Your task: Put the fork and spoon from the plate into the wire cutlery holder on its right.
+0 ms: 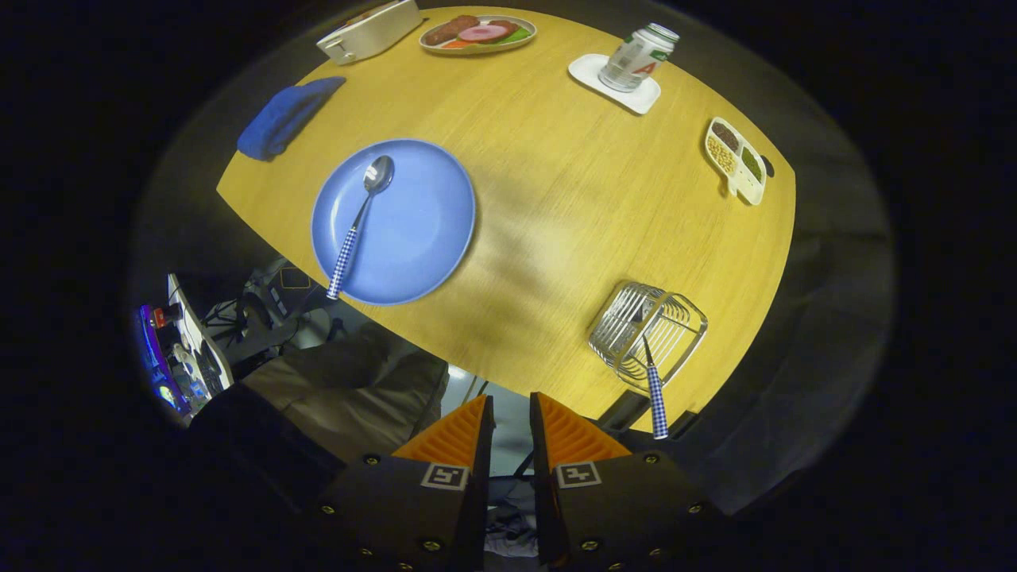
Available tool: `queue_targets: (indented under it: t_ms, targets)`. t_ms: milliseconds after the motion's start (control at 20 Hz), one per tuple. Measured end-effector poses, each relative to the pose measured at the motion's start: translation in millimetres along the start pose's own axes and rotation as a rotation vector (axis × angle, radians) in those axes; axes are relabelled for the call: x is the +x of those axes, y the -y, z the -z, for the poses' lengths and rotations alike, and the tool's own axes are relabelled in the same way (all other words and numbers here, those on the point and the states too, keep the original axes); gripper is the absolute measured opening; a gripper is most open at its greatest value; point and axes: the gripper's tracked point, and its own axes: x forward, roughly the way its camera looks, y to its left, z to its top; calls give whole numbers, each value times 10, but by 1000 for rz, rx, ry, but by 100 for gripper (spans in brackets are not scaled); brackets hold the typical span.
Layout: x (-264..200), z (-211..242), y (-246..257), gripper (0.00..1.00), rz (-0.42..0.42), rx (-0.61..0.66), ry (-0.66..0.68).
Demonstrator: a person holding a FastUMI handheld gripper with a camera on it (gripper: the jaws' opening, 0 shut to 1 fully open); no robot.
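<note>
fingers [512,433] nr shut, empty | fork [656,397] head hidden in holder [647,334] | spoon [359,222] on plate [429,238]

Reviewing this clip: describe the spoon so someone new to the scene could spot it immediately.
Start at the yellow wooden table and find the round blue plate near its edge, far ahead of the gripper, whose fingers stand slightly apart holding nothing. The spoon lies across that plate, shiny bowl inward and checked blue-and-white handle overhanging the rim. The other checked handle sticks out of the wire holder.

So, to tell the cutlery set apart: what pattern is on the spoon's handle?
Blue-and-white check, on the silver spoon in the gripper view.
</note>
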Motion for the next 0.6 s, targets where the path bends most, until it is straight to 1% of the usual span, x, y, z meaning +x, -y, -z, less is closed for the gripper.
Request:
queue_targets:
  t_ms: [150, 400, 600]
  targets:
    - [76, -134, -308, 26, -24, -23, 28]
    - [193, -302, -820, 26, -103, -31, 49]
    - [300, -413, -960, 26, -93, -27, 66]
